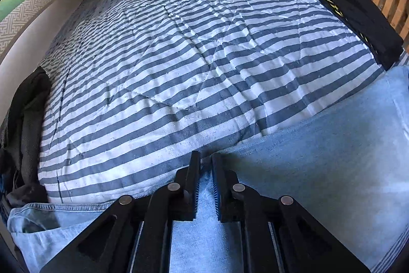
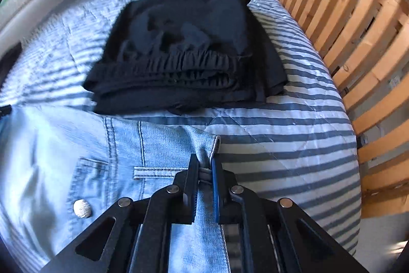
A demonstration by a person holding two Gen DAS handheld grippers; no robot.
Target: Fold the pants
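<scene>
On the striped bed (image 1: pixel 179 47), light blue jeans (image 2: pixel 158 145) spread along the near edge, right gripper (image 2: pixel 204 165) pinching their waistband corner, left gripper (image 1: pixel 205 165) slightly parted over denim, folded black pants (image 2: pixel 184 55) beyond.

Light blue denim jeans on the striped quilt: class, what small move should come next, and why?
Probably lift the waistband corner. The right hand-held gripper is pinched on the light blue denim jeans at that corner, while the left hand-held gripper sits slightly parted over the denim, gripping nothing, so it likely needs to close first.
</scene>
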